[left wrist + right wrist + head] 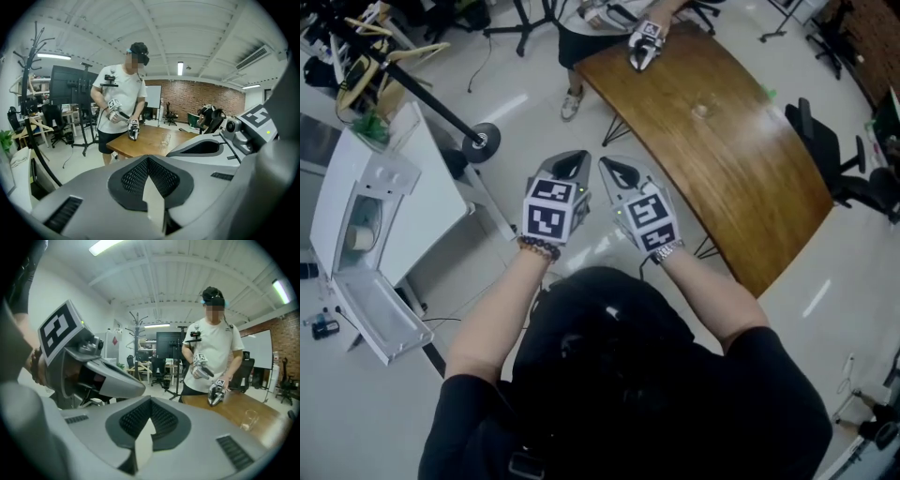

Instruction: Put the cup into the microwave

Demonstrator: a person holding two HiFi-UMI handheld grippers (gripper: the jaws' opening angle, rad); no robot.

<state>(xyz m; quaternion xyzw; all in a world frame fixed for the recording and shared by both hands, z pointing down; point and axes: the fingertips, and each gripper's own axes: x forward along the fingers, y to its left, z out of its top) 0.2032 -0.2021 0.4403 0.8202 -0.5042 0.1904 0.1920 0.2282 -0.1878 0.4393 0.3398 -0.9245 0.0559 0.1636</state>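
A clear cup (701, 111) stands on the curved wooden table (741, 178) at the upper right; it also shows as the cup (165, 138) and the cup (249, 420) in the gripper views. At the left a white microwave (356, 187) stands with its door (380, 323) hanging open. My left gripper (572, 165) and right gripper (615, 170) are side by side over the floor, between microwave and table, both shut and holding nothing. The left jaws (149, 161) and right jaws (150, 404) meet with nothing between them.
Another person (122, 103) stands at the table's far end with a gripper (645, 45) resting on the tabletop. A coat stand's base (480, 141) lies on the floor near the microwave. Office chairs (825, 150) stand beyond the table at the right.
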